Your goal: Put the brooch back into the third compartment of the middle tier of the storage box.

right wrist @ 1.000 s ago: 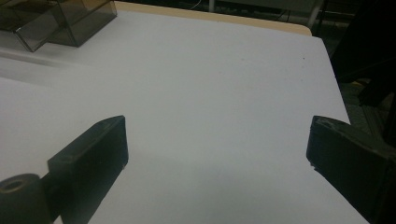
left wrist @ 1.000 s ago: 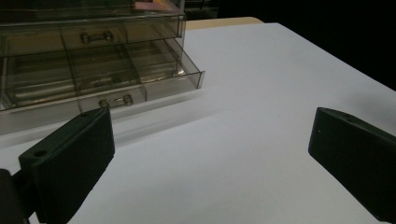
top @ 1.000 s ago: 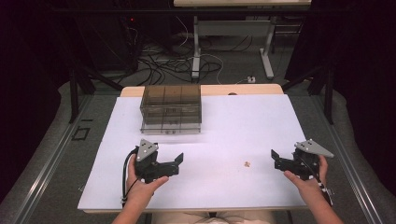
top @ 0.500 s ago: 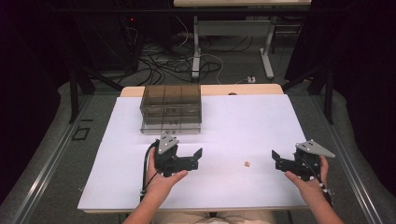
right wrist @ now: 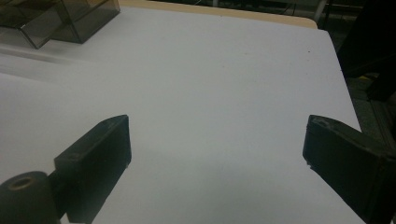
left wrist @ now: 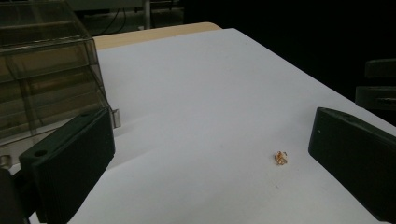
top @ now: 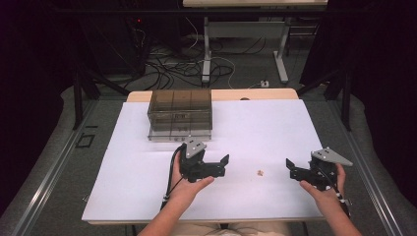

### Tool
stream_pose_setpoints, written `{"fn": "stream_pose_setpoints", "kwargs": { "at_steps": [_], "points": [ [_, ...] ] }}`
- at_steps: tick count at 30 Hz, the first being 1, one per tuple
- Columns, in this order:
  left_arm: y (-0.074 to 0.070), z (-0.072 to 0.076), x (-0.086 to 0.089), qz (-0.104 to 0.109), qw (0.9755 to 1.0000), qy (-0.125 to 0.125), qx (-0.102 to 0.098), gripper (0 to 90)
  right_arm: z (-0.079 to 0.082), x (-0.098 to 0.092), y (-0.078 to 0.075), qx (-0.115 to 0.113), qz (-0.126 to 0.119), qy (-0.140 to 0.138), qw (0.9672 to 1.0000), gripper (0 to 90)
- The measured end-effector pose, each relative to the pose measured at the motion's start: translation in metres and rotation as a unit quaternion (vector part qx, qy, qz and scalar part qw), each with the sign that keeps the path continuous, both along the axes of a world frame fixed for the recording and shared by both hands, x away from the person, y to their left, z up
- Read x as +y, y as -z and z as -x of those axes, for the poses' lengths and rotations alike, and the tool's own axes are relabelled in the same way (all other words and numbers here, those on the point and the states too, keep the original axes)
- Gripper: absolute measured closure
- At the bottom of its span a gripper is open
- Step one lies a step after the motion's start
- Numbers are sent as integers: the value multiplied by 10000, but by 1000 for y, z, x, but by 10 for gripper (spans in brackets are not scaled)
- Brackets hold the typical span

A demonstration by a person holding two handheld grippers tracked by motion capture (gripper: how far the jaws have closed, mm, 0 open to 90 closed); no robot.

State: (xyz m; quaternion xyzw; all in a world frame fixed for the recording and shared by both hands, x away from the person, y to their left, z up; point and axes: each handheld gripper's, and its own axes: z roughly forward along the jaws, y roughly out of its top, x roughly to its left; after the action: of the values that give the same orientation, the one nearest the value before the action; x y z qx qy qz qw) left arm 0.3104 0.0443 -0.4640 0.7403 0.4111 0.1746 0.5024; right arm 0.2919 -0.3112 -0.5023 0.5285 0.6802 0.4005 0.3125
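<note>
Left gripper (top: 222, 165) brought closer to the small amber piece (top: 259, 172)

Since the earlier frames the left gripper has been carried rightward, from well left of the piece to near it, jaws spread wide and empty. The piece, tiny, crumpled and orange-gold, is seen on the white surface (top: 255, 123) between both grippers; the right gripper (top: 291, 168) is held apart, jaws likewise released.

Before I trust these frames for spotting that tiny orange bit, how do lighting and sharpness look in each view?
High view: table evenly lit, surroundings dark, small orange piece a soft speck. Left gripper view: piece fairly sharp, near fingers dim and slightly soft. Right gripper view: smoky plastic box looks blurred, with a streaky smear on the sheet below it.
</note>
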Motion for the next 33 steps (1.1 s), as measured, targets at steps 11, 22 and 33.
{"fn": "stream_pose_setpoints", "kwargs": {
  "at_steps": [11, 22, 33],
  "points": [
    [4, -8, -29, -35, 9997, 197, 120, 5, 0, 0, 1, -22, -29, -2, 10000, 77],
    [11, -12, -53, -117, 9993, 309, 174, 41, -1, -1, 1, -39, -47, 7, 10000, 78],
    [24, -15, -76, -247, 9984, 414, 279, 93, 0, -1, 0, -4, -46, 13, 10000, 81]
  ]
}}
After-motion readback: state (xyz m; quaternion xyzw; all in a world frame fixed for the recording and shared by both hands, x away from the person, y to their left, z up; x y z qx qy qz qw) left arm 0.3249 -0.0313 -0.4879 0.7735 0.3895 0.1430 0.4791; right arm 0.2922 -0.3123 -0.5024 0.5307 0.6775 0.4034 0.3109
